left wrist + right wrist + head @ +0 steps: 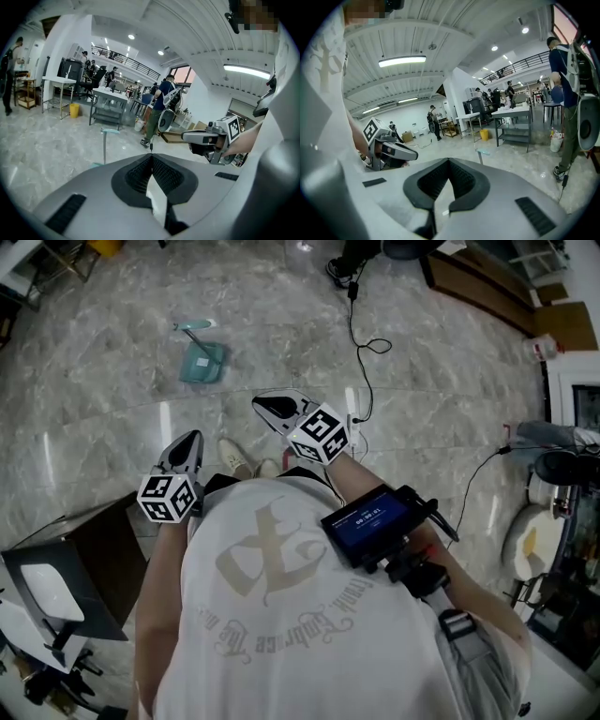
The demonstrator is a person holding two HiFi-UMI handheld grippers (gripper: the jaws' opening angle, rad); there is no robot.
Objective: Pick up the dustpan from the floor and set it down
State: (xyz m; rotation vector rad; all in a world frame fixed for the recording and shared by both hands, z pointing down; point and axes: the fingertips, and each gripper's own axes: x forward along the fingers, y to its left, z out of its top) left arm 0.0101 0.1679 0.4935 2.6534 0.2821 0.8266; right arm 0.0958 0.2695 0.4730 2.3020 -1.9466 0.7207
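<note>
A teal dustpan (202, 359) with an upright handle stands on the marble floor, ahead of both grippers and apart from them. Its handle (104, 143) shows just left of the left gripper's jaws, and again as a thin post, the handle (480, 154), just beyond the right gripper's jaws. My left gripper (191, 438) is held in the air with its jaws closed tip to tip on nothing. My right gripper (262, 405) hangs beside it, a little further forward, also shut and empty. Each gripper sees the other: the right gripper (206, 138), the left gripper (391, 150).
A black cable (362, 345) snakes over the floor right of the dustpan. A dark box (89, 563) stands at my left, cluttered gear at the right edge. A person (158, 110) stands by a metal table (110, 99); a yellow bin (74, 110) is further back.
</note>
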